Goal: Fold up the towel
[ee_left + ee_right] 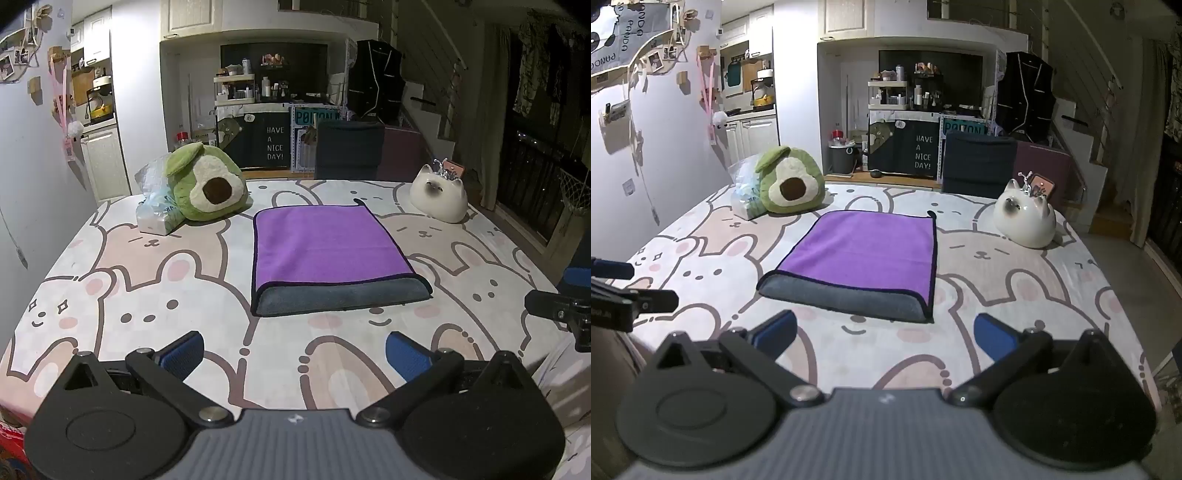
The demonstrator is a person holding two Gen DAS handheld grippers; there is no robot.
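Note:
A purple towel (325, 247) with a dark hem lies folded flat in the middle of the bunny-print table (147, 280). Its grey underside shows as a rolled fold along the near edge. It also shows in the right wrist view (864, 251). My left gripper (295, 354) is open and empty, a little short of the towel's near edge. My right gripper (884, 338) is open and empty, also just short of the near edge. Each gripper shows at the side of the other's view, the right one (561, 314) and the left one (631, 299).
A green avocado plush (207, 184) and a clear plastic bag (155, 206) sit at the table's far left. A white cat-shaped ceramic (439, 195) sits at the far right. A dark chair back (349, 151) stands beyond the far edge. A wall runs along the left.

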